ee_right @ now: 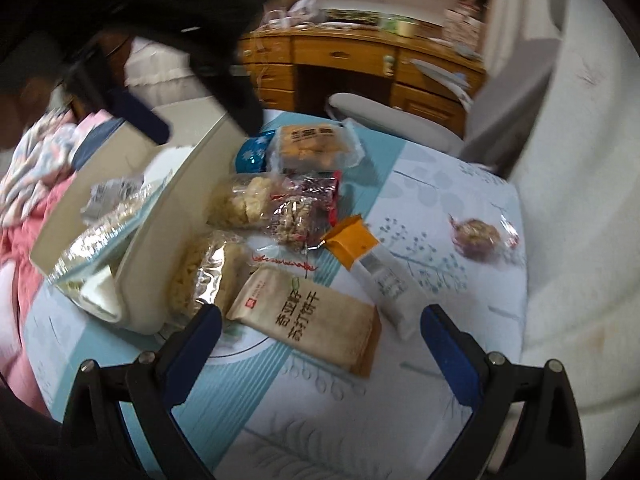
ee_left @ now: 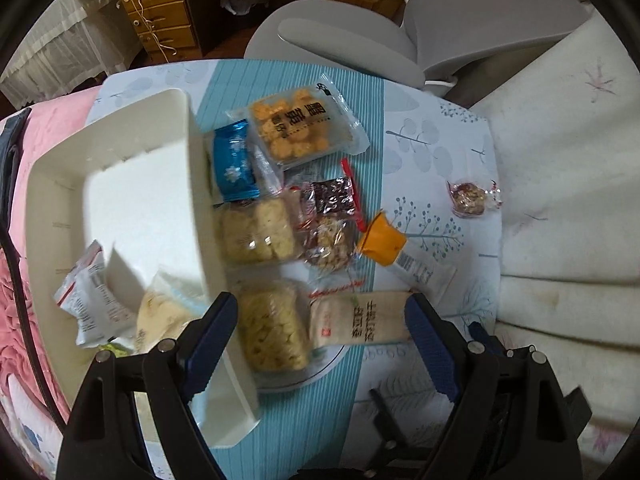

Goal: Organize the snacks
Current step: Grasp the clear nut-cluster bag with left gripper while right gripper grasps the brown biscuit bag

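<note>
A white bin (ee_left: 192, 208) stands at the table's left with a white pack (ee_left: 88, 304) and a pale pack (ee_left: 168, 312) inside. Beside it lie an orange cracker pack (ee_left: 300, 128), a blue pack (ee_left: 234, 164), two puffed-snack packs (ee_left: 258, 232), a beige cracker pack (ee_left: 360, 320), an orange-and-white pack (ee_left: 384, 240), and, apart at the right, a round nut candy (ee_left: 468, 198). My left gripper (ee_left: 320, 312) hangs open above the nearer puffed pack and the beige pack. My right gripper (ee_right: 322, 316) is open over the beige cracker pack (ee_right: 312, 320), not touching it.
A patterned blue-and-white cloth (ee_left: 420, 128) covers the table. A grey chair (ee_left: 360, 40) and a wooden desk (ee_left: 160, 8) stand beyond the far edge. White bedding (ee_left: 560, 200) lies to the right, pink bedding (ee_left: 24, 280) to the left.
</note>
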`<state>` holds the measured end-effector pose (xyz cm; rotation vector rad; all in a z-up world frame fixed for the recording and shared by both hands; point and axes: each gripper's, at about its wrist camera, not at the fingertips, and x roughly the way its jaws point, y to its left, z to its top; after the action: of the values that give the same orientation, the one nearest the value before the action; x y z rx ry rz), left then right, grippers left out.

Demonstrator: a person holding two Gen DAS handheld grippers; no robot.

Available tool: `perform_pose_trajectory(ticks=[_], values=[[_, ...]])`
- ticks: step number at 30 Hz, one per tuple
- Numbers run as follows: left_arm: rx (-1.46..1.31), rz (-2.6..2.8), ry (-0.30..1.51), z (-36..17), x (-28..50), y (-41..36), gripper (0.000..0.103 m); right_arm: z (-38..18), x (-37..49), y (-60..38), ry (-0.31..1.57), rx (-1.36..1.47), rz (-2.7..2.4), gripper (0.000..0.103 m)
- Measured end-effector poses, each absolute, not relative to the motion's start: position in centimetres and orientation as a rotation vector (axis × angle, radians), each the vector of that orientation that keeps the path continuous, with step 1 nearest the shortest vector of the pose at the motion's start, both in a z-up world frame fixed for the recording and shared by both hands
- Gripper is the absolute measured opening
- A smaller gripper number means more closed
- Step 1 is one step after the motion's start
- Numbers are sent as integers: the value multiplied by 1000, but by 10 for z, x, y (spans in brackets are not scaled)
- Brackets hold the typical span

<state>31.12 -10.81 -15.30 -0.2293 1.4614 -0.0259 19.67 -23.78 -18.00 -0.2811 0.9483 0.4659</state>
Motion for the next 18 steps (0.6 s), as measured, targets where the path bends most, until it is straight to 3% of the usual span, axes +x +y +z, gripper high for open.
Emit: perform_pose_trajectory(ticks=[18], values=[[-177,57,1665,-247,360,-143,79,-239,212,-221,943,-492,786,100]])
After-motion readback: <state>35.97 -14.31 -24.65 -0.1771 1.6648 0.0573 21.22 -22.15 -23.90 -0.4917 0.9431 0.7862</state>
